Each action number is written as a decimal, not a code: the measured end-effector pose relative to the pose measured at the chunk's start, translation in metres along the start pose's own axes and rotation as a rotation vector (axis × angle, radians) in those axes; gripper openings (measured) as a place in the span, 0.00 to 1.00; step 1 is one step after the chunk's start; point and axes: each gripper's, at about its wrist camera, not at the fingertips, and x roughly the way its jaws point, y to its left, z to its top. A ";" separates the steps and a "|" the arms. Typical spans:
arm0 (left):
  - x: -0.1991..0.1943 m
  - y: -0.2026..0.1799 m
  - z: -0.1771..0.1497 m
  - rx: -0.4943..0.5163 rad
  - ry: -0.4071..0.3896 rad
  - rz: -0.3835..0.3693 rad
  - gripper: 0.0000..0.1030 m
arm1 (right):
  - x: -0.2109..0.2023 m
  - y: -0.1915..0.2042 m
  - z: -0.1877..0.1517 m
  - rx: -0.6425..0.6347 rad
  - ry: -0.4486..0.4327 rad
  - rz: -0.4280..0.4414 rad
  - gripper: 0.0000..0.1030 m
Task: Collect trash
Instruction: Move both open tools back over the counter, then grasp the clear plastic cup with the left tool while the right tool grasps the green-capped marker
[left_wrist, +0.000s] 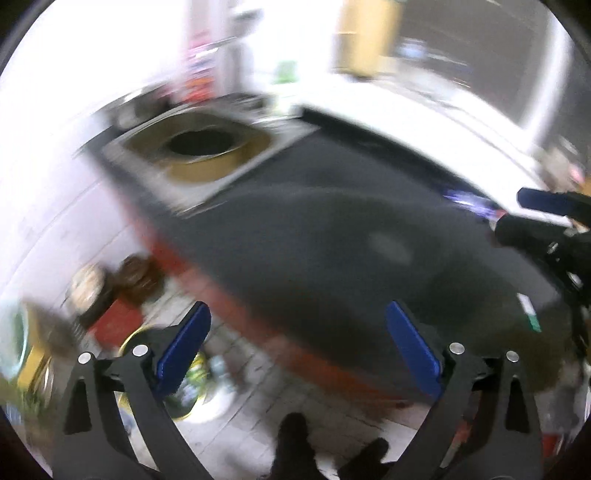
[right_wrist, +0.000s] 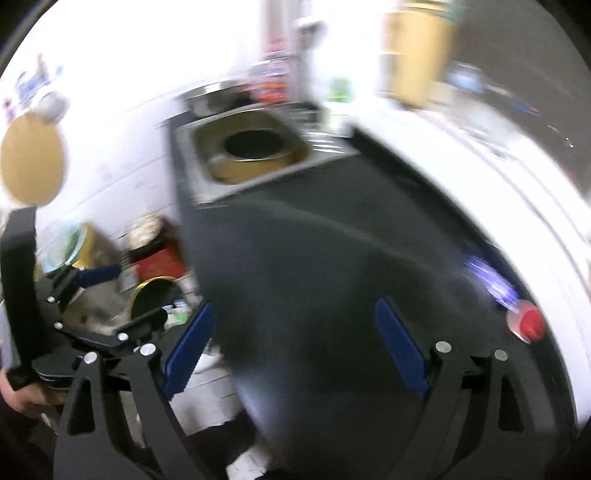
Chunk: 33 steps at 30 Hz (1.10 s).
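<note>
Left wrist view: left gripper (left_wrist: 297, 343) spread wide, nothing between the 2 pads, over the dark counter (left_wrist: 332, 236). Right gripper (left_wrist: 543, 203) at the right edge.

Right wrist view: right gripper (right_wrist: 295, 345) also spread, empty. Blurred wrapper (right_wrist: 487, 277) and red-capped item (right_wrist: 528, 323), probably trash, lie ahead-right by the counter's far edge, so the right hand is nearer.

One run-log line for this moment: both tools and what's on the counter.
left tool: open, empty | right tool: open, empty | counter: purple wrapper, red-capped item at its right edge | frames blurred
</note>
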 end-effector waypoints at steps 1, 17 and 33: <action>0.000 -0.021 0.006 0.034 -0.005 -0.020 0.93 | -0.015 -0.023 -0.010 0.044 -0.012 -0.027 0.84; 0.002 -0.277 0.011 0.473 0.012 -0.276 0.93 | -0.142 -0.208 -0.181 0.466 -0.057 -0.316 0.87; 0.072 -0.295 0.035 0.532 0.050 -0.208 0.93 | -0.085 -0.241 -0.199 0.475 0.002 -0.260 0.87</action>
